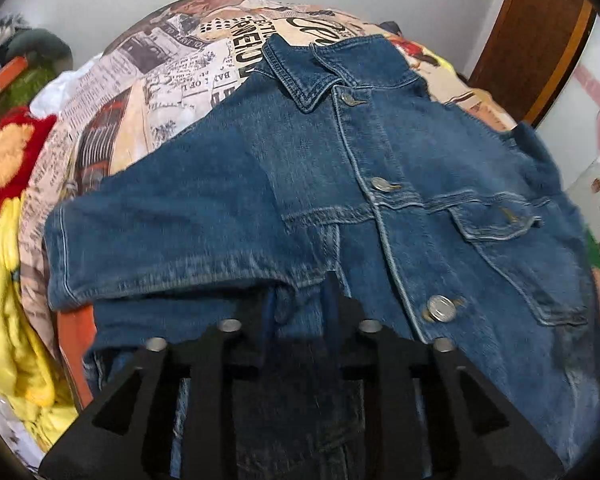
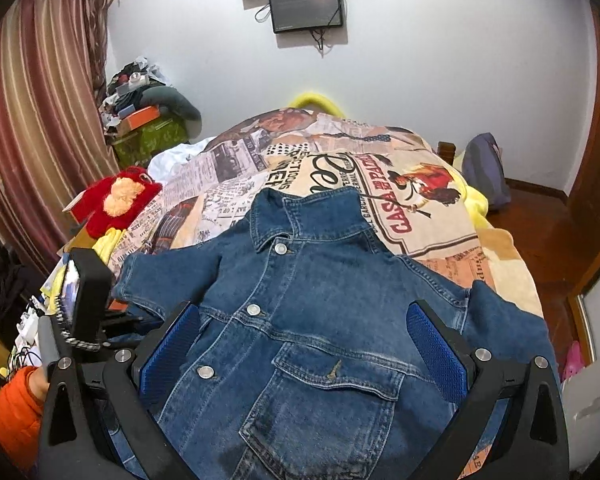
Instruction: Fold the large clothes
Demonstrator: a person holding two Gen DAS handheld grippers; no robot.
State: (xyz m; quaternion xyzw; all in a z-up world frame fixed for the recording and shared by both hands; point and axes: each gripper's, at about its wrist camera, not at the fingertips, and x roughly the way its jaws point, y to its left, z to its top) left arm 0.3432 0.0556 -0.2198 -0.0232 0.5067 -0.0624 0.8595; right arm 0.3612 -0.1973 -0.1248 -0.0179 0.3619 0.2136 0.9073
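Observation:
A blue denim jacket (image 1: 340, 184) lies front up and buttoned on the bed, collar at the far end. Its left sleeve (image 1: 172, 232) is folded across the chest. My left gripper (image 1: 300, 304) is shut on a fold of denim at the sleeve's near edge. In the right wrist view the jacket (image 2: 320, 320) fills the near half. My right gripper (image 2: 312, 344) is open, its blue-padded fingers (image 2: 436, 352) spread wide above the jacket's chest pocket, holding nothing. The left gripper's body (image 2: 88, 292) shows at the jacket's left side.
The bed has a newspaper-print cover (image 2: 340, 168). A red plush toy (image 2: 116, 200) and yellow cloth (image 1: 8, 320) lie at the bed's left edge. A cluttered pile (image 2: 144, 120) stands by the striped curtain (image 2: 32, 120). A wooden door (image 1: 540, 40) is at the right.

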